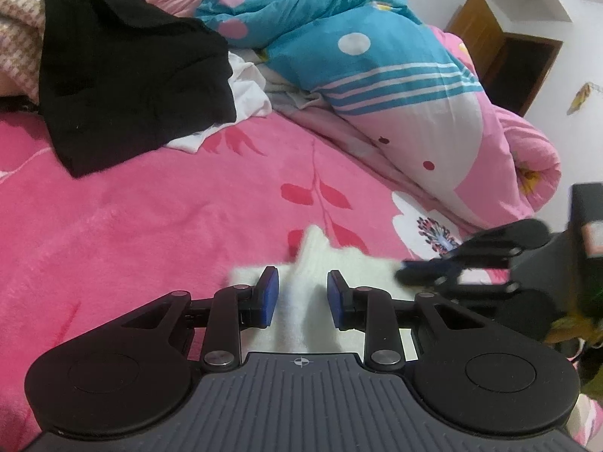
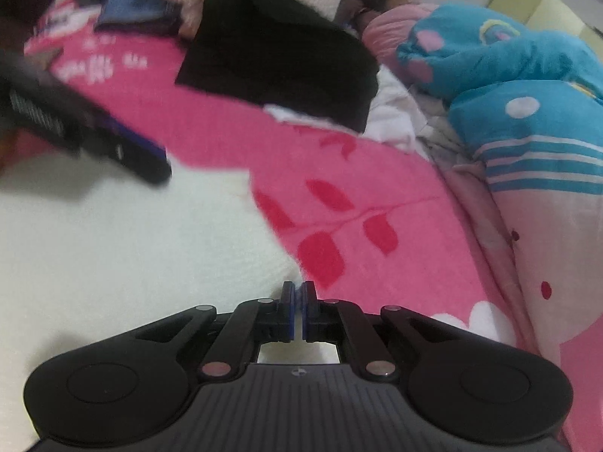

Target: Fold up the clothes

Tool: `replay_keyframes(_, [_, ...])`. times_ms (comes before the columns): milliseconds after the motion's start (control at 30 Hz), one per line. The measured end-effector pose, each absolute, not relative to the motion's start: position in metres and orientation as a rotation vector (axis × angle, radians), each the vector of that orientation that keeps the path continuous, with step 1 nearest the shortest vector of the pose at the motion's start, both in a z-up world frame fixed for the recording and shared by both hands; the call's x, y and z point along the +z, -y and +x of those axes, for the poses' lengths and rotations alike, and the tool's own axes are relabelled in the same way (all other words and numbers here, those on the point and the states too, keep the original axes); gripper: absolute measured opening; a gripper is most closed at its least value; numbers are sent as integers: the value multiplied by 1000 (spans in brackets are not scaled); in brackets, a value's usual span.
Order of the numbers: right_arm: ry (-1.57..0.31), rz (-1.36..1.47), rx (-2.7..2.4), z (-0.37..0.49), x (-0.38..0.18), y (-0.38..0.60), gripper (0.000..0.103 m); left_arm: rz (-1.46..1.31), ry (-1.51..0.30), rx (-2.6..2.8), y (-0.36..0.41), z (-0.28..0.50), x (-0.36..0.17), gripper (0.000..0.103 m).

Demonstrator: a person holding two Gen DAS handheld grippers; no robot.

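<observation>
White fluffy garment (image 1: pixel 301 263) lies on the pink bed cover (image 1: pixel 150 226), at the near edge of the bed, with its far edge running into a pointed peak over the red leaf print. Its surface looks soft and plush, plain white, with no pattern to be seen. In the right wrist view the same white garment (image 2: pixel 113 245) spreads wide across the near left part of the bed cover (image 2: pixel 377 173), smooth and flat, its right edge slanting down toward the right tongs.

The left tongs (image 1: pixel 302 297) stand apart, a raised ridge of the white cloth between the blue pads (image 1: pixel 269 295); whether the pads press on it cannot be told. The right tongs (image 2: pixel 298 310) are together, pads nearly meeting, right at the garment's edge; whether they pinch cloth cannot be told. In the left wrist view the right tongs (image 1: pixel 426 267) show blurred at the garment's right side.

Toward the far side of the bed lie a black garment (image 1: pixel 124 75) on top of a white cloth (image 1: pixel 248 94), and a blue and pink quilt (image 1: pixel 377 75) bunched along the right.
</observation>
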State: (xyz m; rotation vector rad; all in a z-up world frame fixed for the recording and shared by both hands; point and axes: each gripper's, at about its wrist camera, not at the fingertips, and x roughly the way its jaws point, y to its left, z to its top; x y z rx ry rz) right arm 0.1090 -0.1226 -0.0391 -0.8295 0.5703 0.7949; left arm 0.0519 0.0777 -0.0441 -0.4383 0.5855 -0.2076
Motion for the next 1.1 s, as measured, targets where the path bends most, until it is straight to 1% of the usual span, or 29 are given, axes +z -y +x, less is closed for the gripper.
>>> replay_keyframes(100, [-547,-819,746,110,-49,119,4,-409,-582,-203,-74,52,-44,28])
replay_keyframes(167, [-542,-771,712,113,-43,122,6,-400,-580,-201,-73,51,-44,28])
replay_keyframes(367, [-519,-589,570,129,2,179,6,-401,-580,-203,-74,51,-44,28])
replay_keyframes(467, [-537,-548,572,130,19,212,9,-403,-581,-203,-74,51,-45,28])
replay_keyframes(533, [-571,-572,619,126,17,219,11,-405,-582,-203,-74,51,-45,28])
replay_keyframes(667, [-643,-702,727,115,-1,210,19,-409,-583,-204,-74,51,-45,28])
replay_keyframes(800, [-667,-809,776,116,-16,194,26,-414,-584,-205,-75,51,-46,28])
replay_keyframes(967, [-724,-844,802,120,-29,188,26,-416,-585,-208,-76,51,-46,28])
replay_keyframes(1033, [-731,-848,802,120,-33,187,22,-417,-585,-208,-76,51,-46,28])
replay_keyframes(1067, [-726,-846,800,118,-34,187,11,-418,-585,-208,-76,51,-46,28])
replay_keyframes(1100, [-711,-860,793,114,-35,185,4,-418,-585,-208,-76,51,-46,28])
